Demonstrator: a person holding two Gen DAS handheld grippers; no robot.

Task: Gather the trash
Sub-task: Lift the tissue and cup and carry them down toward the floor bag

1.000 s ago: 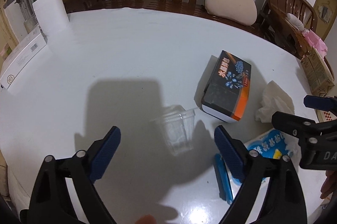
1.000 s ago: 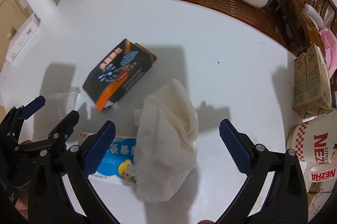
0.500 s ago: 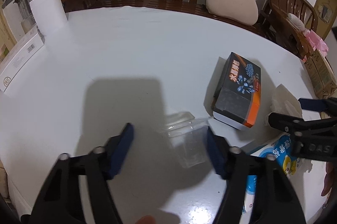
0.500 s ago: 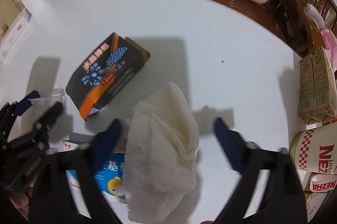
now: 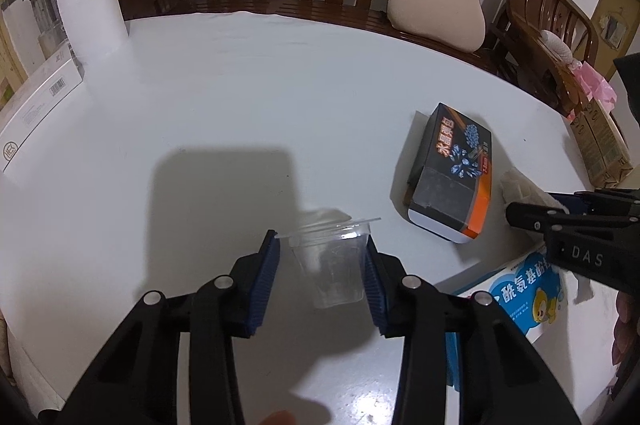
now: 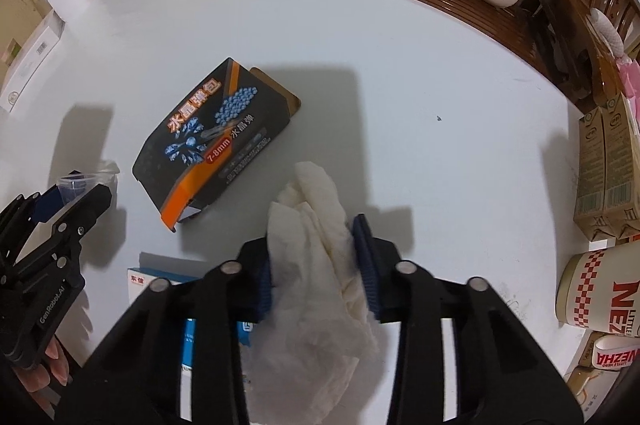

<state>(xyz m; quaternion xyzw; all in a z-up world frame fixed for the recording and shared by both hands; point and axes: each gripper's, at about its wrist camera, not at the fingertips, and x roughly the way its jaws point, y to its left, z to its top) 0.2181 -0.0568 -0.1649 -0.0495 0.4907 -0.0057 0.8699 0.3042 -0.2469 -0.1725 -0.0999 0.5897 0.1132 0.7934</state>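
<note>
Left gripper (image 5: 322, 265) closing around clear plastic cup (image 5: 330, 265); ribbed blue pads at both thin walls, right pad touching, cup standing on glossy white bench (image 5: 240, 113).
Right gripper (image 6: 316, 265) closing on crumpled white tissue (image 6: 316, 265); soft folds squeezed between pads.
Black-and-orange cardboard box (image 6: 212, 141) laid flat between cup and tissue.
Blue-and-white flat carton (image 5: 524, 293) seen under tissue.
</note>
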